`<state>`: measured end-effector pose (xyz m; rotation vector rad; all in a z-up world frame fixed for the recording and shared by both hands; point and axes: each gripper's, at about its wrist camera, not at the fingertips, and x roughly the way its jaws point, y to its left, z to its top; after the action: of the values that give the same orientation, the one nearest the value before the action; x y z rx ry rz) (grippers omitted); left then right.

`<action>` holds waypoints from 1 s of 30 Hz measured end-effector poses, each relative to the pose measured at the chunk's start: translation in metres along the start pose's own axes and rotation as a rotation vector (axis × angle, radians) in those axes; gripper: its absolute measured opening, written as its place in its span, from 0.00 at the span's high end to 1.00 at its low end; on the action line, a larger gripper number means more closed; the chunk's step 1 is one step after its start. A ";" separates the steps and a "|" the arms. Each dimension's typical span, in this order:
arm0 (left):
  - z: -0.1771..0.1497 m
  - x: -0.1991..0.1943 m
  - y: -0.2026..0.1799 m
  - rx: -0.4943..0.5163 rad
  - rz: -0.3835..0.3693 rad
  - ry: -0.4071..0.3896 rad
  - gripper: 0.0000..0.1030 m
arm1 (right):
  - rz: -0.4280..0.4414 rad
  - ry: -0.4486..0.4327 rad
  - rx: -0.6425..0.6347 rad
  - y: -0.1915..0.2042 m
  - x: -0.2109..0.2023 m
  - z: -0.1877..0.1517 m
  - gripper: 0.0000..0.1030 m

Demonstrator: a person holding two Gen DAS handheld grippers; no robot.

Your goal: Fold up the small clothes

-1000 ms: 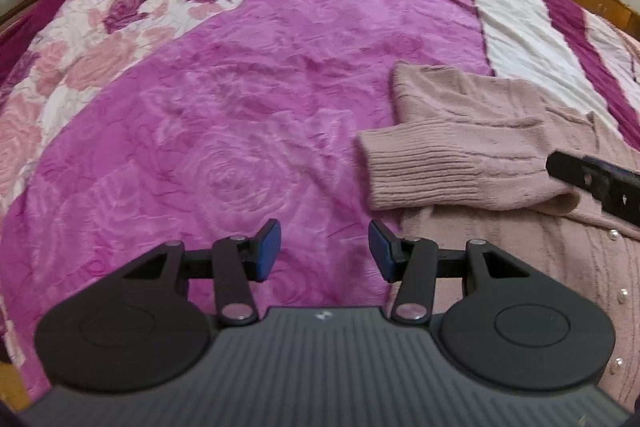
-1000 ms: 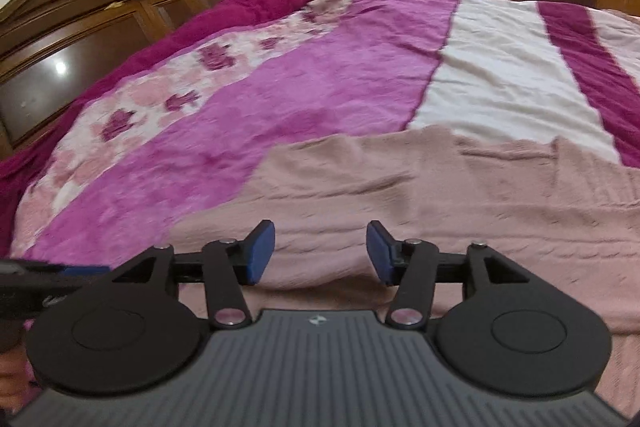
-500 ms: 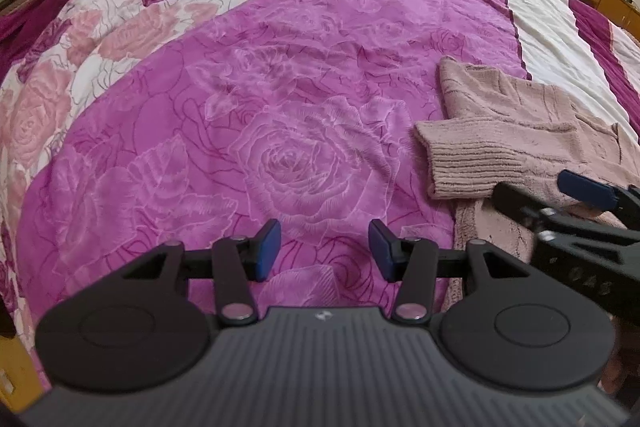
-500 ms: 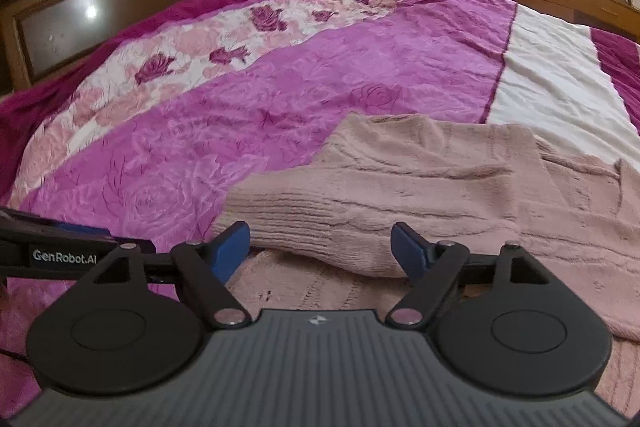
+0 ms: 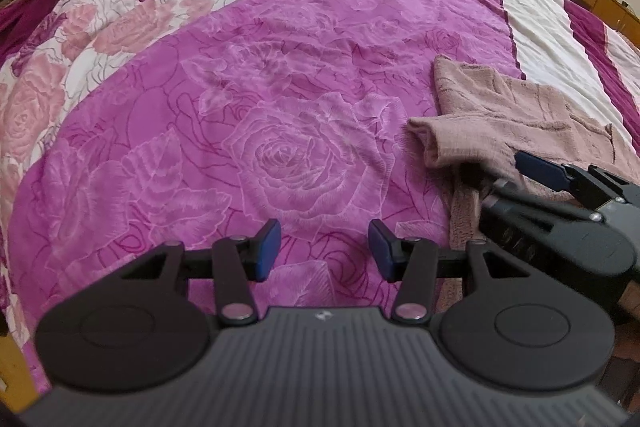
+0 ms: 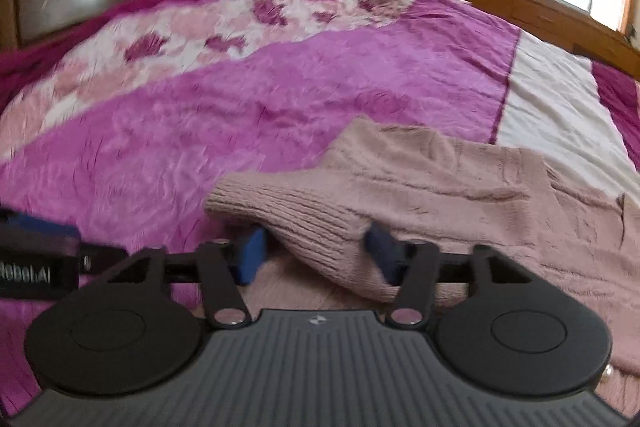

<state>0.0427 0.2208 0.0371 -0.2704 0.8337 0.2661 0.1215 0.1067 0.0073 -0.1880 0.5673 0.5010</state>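
The right gripper has just been closing its jaws; the ribbed cuff of the pink sweater's sleeve sits between the blue pads, which press its sides. The sweater lies at the right of the left view, its edge meeting the bare magenta bedspread. The left gripper hangs empty and parted, lower centre, over open quilt stretching to the upper left.
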 end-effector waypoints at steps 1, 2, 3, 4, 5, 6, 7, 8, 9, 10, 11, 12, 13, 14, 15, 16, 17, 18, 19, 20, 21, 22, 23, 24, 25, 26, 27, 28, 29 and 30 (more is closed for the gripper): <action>0.000 -0.001 -0.001 0.001 -0.003 -0.002 0.51 | 0.004 -0.015 0.039 -0.006 -0.003 0.001 0.58; 0.000 -0.001 -0.001 0.002 -0.005 -0.004 0.51 | 0.011 -0.030 0.067 -0.010 -0.005 0.002 0.66; 0.001 -0.002 -0.003 0.004 -0.009 -0.006 0.51 | 0.017 -0.044 0.091 -0.014 -0.008 0.002 0.69; 0.001 -0.003 -0.005 0.005 -0.015 -0.009 0.51 | 0.024 -0.058 0.114 -0.018 -0.011 0.003 0.73; 0.002 -0.003 -0.007 0.007 -0.021 -0.011 0.51 | 0.036 -0.073 0.137 -0.022 -0.014 0.004 0.79; 0.002 -0.004 -0.009 0.009 -0.029 -0.012 0.51 | 0.047 -0.089 0.161 -0.026 -0.017 0.004 0.83; 0.003 -0.004 -0.012 0.014 -0.039 -0.013 0.51 | 0.051 -0.101 0.183 -0.030 -0.021 0.005 0.90; 0.004 -0.004 -0.015 0.021 -0.045 -0.015 0.51 | 0.049 -0.110 0.197 -0.033 -0.023 0.006 0.93; 0.004 -0.005 -0.019 0.030 -0.050 -0.017 0.51 | 0.044 -0.119 0.206 -0.036 -0.025 0.007 0.94; 0.004 -0.005 -0.023 0.041 -0.054 -0.020 0.51 | 0.040 -0.129 0.212 -0.040 -0.026 0.008 0.94; 0.004 -0.006 -0.026 0.048 -0.059 -0.023 0.51 | 0.035 -0.135 0.220 -0.044 -0.028 0.009 0.95; 0.004 -0.006 -0.031 0.056 -0.070 -0.027 0.51 | 0.035 -0.138 0.234 -0.048 -0.029 0.010 0.95; 0.004 -0.007 -0.035 0.061 -0.080 -0.029 0.51 | 0.038 -0.140 0.250 -0.053 -0.030 0.010 0.95; 0.004 -0.007 -0.038 0.066 -0.091 -0.031 0.51 | 0.041 -0.144 0.269 -0.058 -0.033 0.011 0.95; 0.004 -0.007 -0.042 0.073 -0.104 -0.034 0.51 | 0.039 -0.151 0.287 -0.063 -0.036 0.012 0.95; 0.004 -0.007 -0.047 0.081 -0.117 -0.040 0.51 | 0.034 -0.162 0.300 -0.068 -0.041 0.013 0.95; 0.003 -0.006 -0.050 0.089 -0.129 -0.043 0.51 | 0.026 -0.175 0.311 -0.073 -0.047 0.013 0.95; 0.003 -0.006 -0.055 0.100 -0.145 -0.049 0.51 | 0.016 -0.187 0.320 -0.079 -0.053 0.013 0.95; 0.002 -0.007 -0.059 0.108 -0.159 -0.056 0.51 | 0.005 -0.201 0.331 -0.085 -0.061 0.013 0.95; 0.002 -0.006 -0.063 0.118 -0.173 -0.062 0.51 | -0.004 -0.214 0.340 -0.092 -0.068 0.013 0.95; 0.001 -0.006 -0.069 0.133 -0.193 -0.067 0.51 | -0.015 -0.226 0.346 -0.098 -0.074 0.013 0.95; 0.001 -0.005 -0.074 0.144 -0.211 -0.071 0.51 | -0.027 -0.237 0.352 -0.106 -0.081 0.012 0.95; 0.000 -0.004 -0.078 0.157 -0.232 -0.073 0.51 | -0.037 -0.243 0.357 -0.112 -0.086 0.012 0.95; 0.000 -0.002 -0.084 0.172 -0.258 -0.074 0.51 | -0.053 -0.249 0.366 -0.120 -0.092 0.010 0.95; -0.001 0.001 -0.091 0.188 -0.279 -0.074 0.51 | -0.066 -0.253 0.375 -0.127 -0.096 0.009 0.95; -0.002 0.004 -0.096 0.201 -0.284 -0.072 0.52 | -0.079 -0.257 0.386 -0.135 -0.101 0.008 0.95; -0.003 0.006 -0.102 0.218 -0.286 -0.073 0.52 | -0.096 -0.262 0.398 -0.143 -0.106 0.006 0.95; -0.003 0.009 -0.108 0.238 -0.288 -0.079 0.51 | -0.115 -0.268 0.408 -0.150 -0.111 0.003 0.95; -0.003 0.012 -0.114 0.257 -0.282 -0.082 0.51 | -0.134 -0.274 0.416 -0.157 -0.115 0.000 0.95; -0.003 0.015 -0.118 0.270 -0.273 -0.080 0.51 | -0.154 -0.279 0.425 -0.164 -0.120 -0.003 0.95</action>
<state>0.0899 0.1119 0.0392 -0.1174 0.7340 -0.0908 0.1153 -0.0843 0.0772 0.2391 0.3712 0.2423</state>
